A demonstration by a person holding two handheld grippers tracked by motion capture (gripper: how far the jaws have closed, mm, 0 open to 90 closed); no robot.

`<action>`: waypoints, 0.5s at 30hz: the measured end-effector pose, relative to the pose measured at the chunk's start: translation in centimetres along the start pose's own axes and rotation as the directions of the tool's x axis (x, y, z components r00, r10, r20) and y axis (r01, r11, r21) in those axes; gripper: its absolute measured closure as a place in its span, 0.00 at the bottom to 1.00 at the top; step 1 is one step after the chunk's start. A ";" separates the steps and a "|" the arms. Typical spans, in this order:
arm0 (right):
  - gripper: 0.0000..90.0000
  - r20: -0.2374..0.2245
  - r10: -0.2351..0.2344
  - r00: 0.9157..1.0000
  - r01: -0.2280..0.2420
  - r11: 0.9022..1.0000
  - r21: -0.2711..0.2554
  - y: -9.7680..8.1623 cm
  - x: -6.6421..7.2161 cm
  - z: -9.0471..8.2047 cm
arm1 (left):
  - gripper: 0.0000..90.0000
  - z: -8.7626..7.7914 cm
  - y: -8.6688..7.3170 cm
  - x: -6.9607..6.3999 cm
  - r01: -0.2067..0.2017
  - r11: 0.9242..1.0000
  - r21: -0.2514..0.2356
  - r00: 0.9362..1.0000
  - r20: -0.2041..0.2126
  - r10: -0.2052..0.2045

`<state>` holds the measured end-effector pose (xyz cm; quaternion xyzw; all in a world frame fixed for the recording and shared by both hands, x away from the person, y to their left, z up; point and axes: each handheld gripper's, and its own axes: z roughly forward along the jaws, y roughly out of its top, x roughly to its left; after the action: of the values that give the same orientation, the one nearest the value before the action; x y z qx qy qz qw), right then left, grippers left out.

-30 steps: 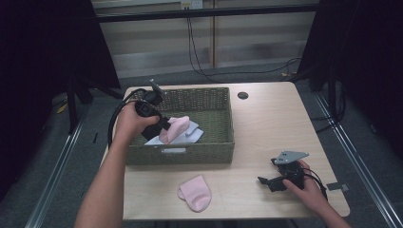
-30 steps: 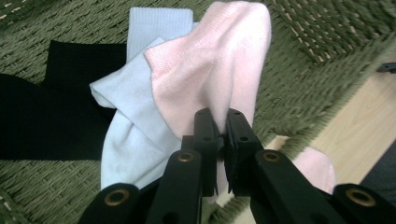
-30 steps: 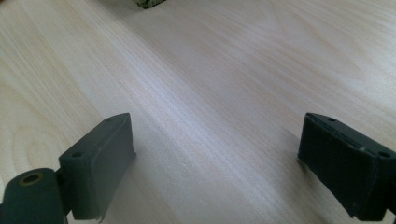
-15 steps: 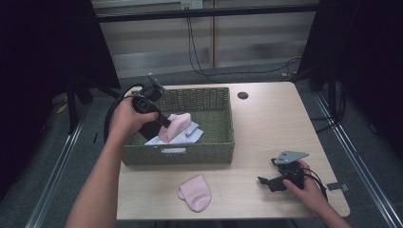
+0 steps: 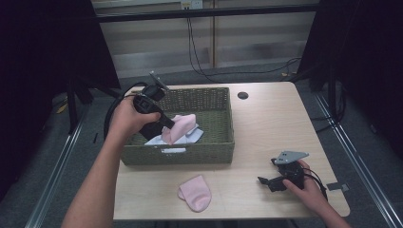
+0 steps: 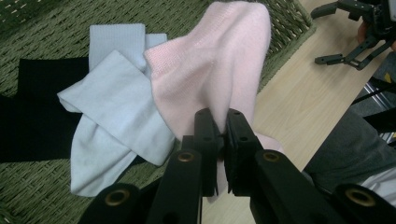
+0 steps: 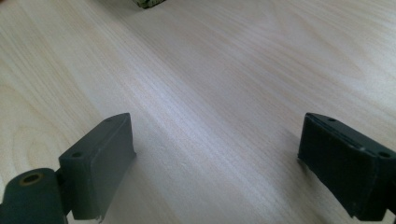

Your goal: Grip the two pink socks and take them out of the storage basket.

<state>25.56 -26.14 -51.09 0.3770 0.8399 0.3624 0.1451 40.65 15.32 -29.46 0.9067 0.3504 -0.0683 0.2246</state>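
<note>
The left gripper (image 6: 220,116) pinches only the edge of a pink sock (image 6: 219,60) dangling beyond its fingertips over the basket (image 5: 190,154), so it may slip free; the right gripper (image 7: 215,158) rests spread.

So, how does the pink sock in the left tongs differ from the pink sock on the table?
The held pink sock is pinched by the shut left tongs and hangs over the basket; the table's pink sock lies flat and untouched in front of the basket. The held one looks stretched long, the other folded short. Both are pale pink knit.
</note>
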 end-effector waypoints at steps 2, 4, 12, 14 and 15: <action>0.11 0.000 0.000 1.000 0.000 1.000 0.000 0.0 0.0 0.0 | 0.94 -0.1 -0.1 -0.2 -0.005 1.000 -0.001 1.000 -0.003 0.005; 0.11 0.000 0.002 1.000 -0.002 1.000 0.000 0.0 0.0 0.0 | 0.94 -0.3 -0.2 -0.5 -0.018 1.000 0.000 1.000 -0.002 0.018; 0.11 0.000 0.002 1.000 -0.002 1.000 0.001 0.0 0.0 0.0 | 0.94 -0.4 -0.6 -1.6 -0.044 0.999 0.008 0.999 0.000 0.044; 0.11 0.000 -0.002 1.000 0.002 1.000 -0.001 0.0 0.0 0.0 | 0.94 -0.4 -0.7 -1.9 -0.050 0.999 0.004 0.999 0.004 0.050; 0.11 0.000 -0.002 1.000 0.002 1.000 -0.001 0.0 0.0 0.0 | 0.94 -0.5 -0.9 -2.3 -0.058 0.998 -0.004 0.998 0.010 0.058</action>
<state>25.57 -26.14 -51.10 0.3761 0.8401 0.3626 0.1457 38.34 14.75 -28.72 0.9157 0.3229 -0.0658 0.2300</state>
